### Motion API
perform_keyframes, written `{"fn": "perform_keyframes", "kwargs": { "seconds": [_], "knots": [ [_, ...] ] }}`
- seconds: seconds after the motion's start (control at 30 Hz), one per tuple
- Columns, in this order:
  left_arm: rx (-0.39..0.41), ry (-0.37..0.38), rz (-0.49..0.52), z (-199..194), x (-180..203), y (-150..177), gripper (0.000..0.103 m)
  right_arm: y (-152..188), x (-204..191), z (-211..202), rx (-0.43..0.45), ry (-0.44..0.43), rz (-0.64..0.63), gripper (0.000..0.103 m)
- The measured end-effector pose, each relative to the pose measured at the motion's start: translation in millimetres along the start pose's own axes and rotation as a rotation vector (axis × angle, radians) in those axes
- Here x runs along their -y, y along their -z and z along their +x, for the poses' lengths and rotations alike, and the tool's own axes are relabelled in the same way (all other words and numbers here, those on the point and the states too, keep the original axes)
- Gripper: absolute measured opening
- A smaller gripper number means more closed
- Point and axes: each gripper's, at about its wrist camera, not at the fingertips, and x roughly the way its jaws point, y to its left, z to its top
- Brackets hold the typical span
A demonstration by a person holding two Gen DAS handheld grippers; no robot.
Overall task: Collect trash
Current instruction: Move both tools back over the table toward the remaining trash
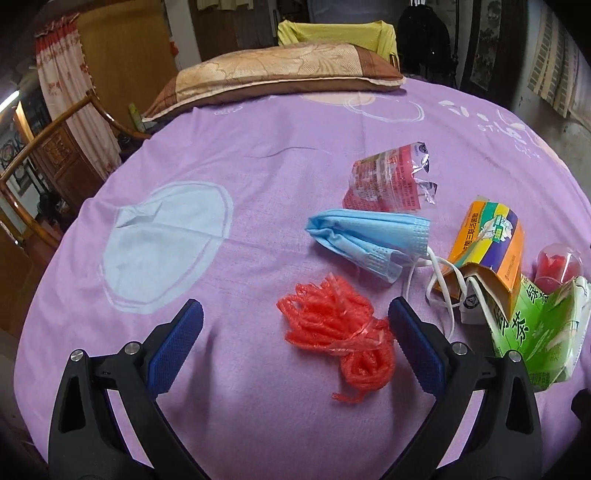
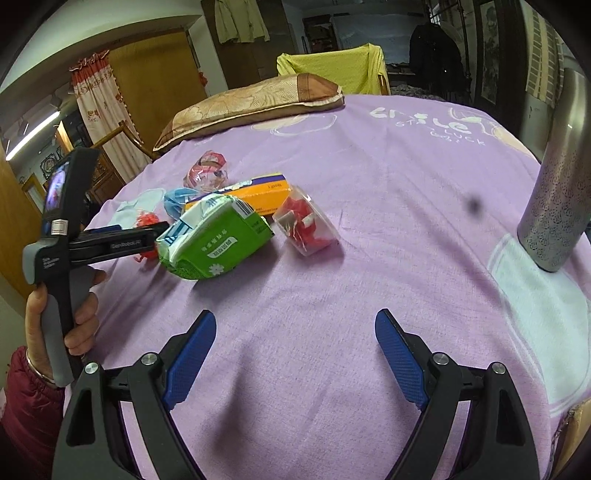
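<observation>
Trash lies on a purple bedsheet. My left gripper is open, its blue pads either side of a red plastic net bundle without touching it. Beyond lie a blue face mask, a red-and-clear wrapper, an orange box, a green tea carton and a clear cup with red contents. My right gripper is open over bare sheet, nearer than the green carton, orange box and clear cup. The left gripper appears there in a hand.
A brown pillow lies at the bed's far end, with a yellow-draped chair behind. A patterned metal flask stands on the sheet at the right. A wooden chair and a curtain stand left of the bed.
</observation>
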Motion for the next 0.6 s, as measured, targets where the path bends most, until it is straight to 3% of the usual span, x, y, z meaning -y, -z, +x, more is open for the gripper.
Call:
{"fn": "perform_keyframes", "kwargs": {
  "seconds": [0.2,0.27,0.33,0.43,0.6],
  "knots": [
    [-0.004,-0.037,-0.196,-2.1,-50.8,-1.3,0.097,-0.4,8.6,1.7,-0.008,-0.001,0.046,0.087],
    [0.018,-0.006,-0.294,-6.6,-73.7,1.8,0.097,-0.9,7.8,2.0,-0.009,0.0,0.042,0.087],
    [0.042,0.048,-0.324,-11.6,-79.7,3.1,0.096,-1.0,6.4,2.5,-0.011,-0.001,0.033,0.087],
    [0.059,0.083,-0.238,-16.9,-61.7,1.3,0.096,-0.5,6.1,3.0,-0.015,-0.001,0.028,0.087],
    [0.038,-0.039,-0.045,-9.5,-20.3,5.1,0.096,-1.1,7.5,3.5,-0.017,-0.001,0.032,0.088]
  ]
}}
